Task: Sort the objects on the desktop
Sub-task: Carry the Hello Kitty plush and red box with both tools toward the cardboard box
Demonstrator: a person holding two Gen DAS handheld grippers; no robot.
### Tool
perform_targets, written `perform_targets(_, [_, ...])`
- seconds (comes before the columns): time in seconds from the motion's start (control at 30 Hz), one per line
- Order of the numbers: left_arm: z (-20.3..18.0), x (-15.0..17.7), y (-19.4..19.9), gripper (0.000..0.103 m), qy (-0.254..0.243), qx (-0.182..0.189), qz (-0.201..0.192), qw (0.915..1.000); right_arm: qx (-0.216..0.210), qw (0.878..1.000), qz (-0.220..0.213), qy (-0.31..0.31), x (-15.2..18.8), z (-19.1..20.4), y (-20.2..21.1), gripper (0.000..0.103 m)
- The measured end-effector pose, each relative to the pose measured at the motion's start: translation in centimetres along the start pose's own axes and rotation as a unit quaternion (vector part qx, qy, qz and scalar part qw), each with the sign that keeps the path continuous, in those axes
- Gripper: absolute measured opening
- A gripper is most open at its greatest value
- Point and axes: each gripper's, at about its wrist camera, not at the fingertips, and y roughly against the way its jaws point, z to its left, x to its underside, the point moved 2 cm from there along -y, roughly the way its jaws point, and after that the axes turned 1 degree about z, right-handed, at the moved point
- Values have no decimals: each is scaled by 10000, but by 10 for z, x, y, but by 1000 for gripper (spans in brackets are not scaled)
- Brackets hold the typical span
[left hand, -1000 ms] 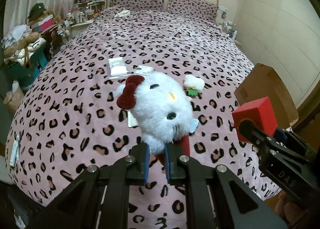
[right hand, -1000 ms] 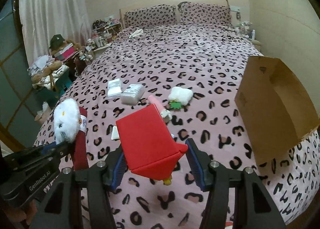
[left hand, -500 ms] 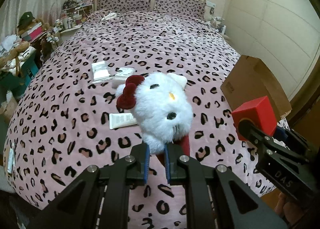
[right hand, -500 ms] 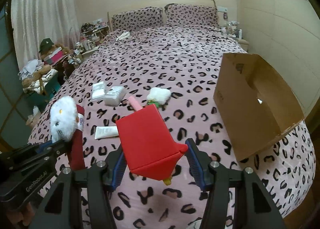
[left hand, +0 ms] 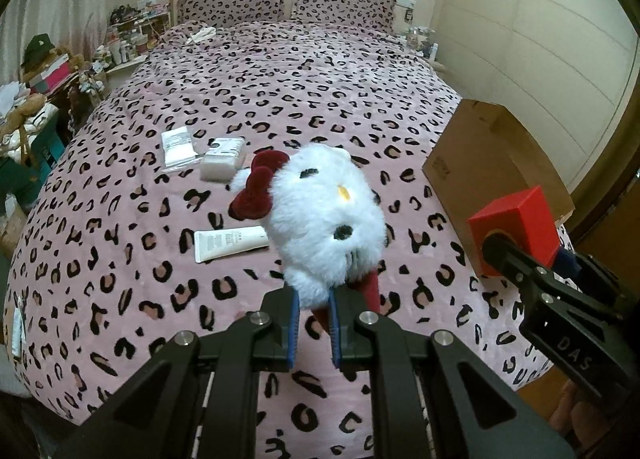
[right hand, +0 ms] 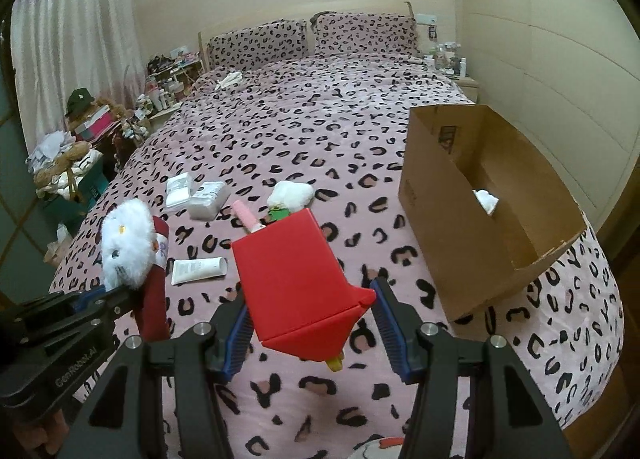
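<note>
Both grippers were held above the near end of a bed point(left hand: 280, 71) covered in a pink leopard-print spread, each tilted downward and forward toward the bedding. The left gripper point(left hand: 313, 321) had its jaws nearly together, pinched on the lower edge of a white plush point(left hand: 328, 219) with a dark red bow, so that the toy stood up and leaned away from the fingers; a red part of it hung beside the right-hand finger. In the right wrist view the same plush point(right hand: 128, 243) showed at the left, carried clear of the spread. The right gripper point(right hand: 310, 325) had its jaws partway apart and clamped on a red box point(right hand: 292, 283), which sat tilted between the blue pads with one corner pointing down; something small and yellow showed under that corner, and what it was could not be told. From the left wrist view the box point(left hand: 516, 227) appeared at the right, in front of a cardboard carton point(left hand: 492, 163). The carton point(right hand: 440, 227) stood open on the bed's right side with something white inside. On the spread between the grippers and the pillows lay a white tube point(right hand: 199, 270), two white packets point(right hand: 208, 199), a pink stick point(right hand: 246, 215) and a small white soft thing point(right hand: 292, 193).
</note>
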Motion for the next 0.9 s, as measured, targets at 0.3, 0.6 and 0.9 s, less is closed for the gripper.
perform_targets(0.3, [-22,-3,-9,13,-162,170,50,9997,234,9996,-35,-178,3,-32,8,57])
perform_targets(0.6, [-47,-9,-19,13,-323,345,97,9988,467,9980,-31,-417,8,-67,15,57])
perform_targets(0.9, [-74,-18,-25,13,-567,477,67,9972,588,9967,-87,-558,8,-88,19,57])
